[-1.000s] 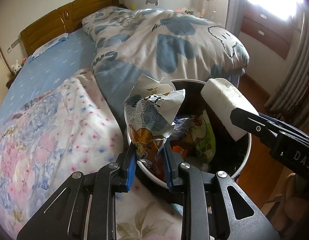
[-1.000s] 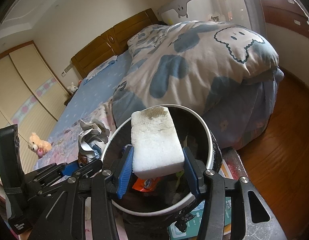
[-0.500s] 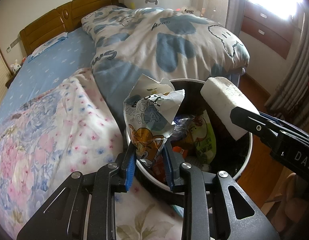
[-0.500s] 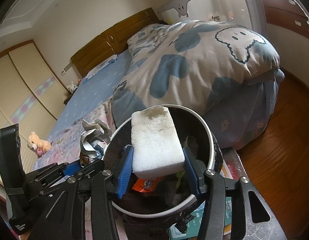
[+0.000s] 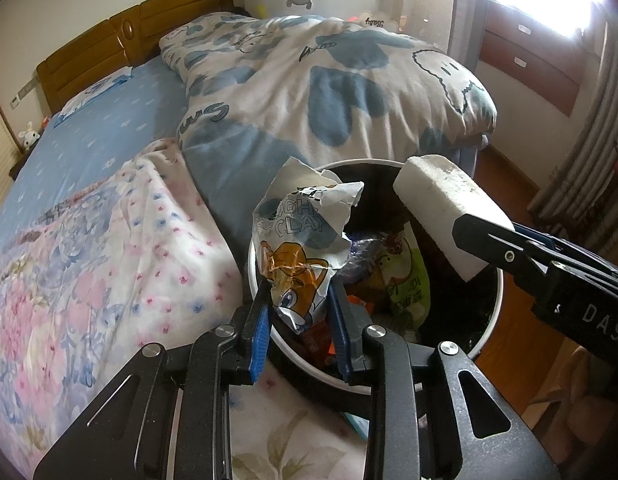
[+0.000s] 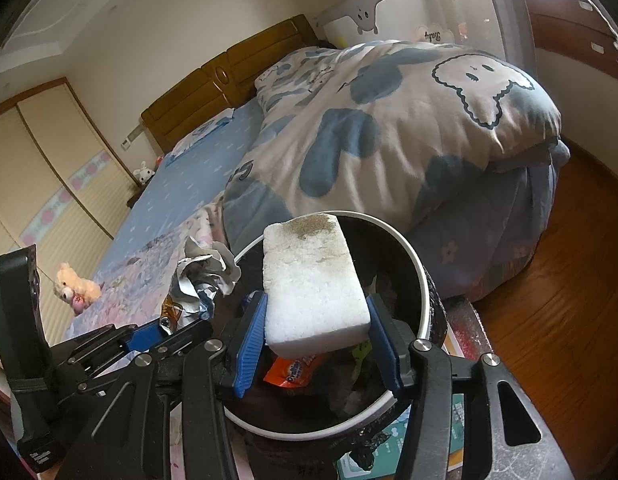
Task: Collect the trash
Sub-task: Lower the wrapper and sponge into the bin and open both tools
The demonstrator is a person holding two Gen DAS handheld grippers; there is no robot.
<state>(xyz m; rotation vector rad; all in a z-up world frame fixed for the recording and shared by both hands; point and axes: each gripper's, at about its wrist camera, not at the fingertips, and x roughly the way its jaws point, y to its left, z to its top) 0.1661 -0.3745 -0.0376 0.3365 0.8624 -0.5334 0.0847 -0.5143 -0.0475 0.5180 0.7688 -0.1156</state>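
A round trash bin with a white rim and black liner stands at the bed's corner, holding several wrappers. My left gripper is shut on a crumpled clay wrapper with a cartoon print, held over the bin's near-left rim. The wrapper shows as a grey crumple in the right wrist view. My right gripper is shut on a white foam block with a dirty far end, held over the bin's opening. The foam block pokes in from the right in the left wrist view.
A bed with a floral blanket and a blue-and-white cartoon quilt fills the left and back. Wooden floor lies to the right. A small plush toy sits on the blanket. A book or box lies under the bin.
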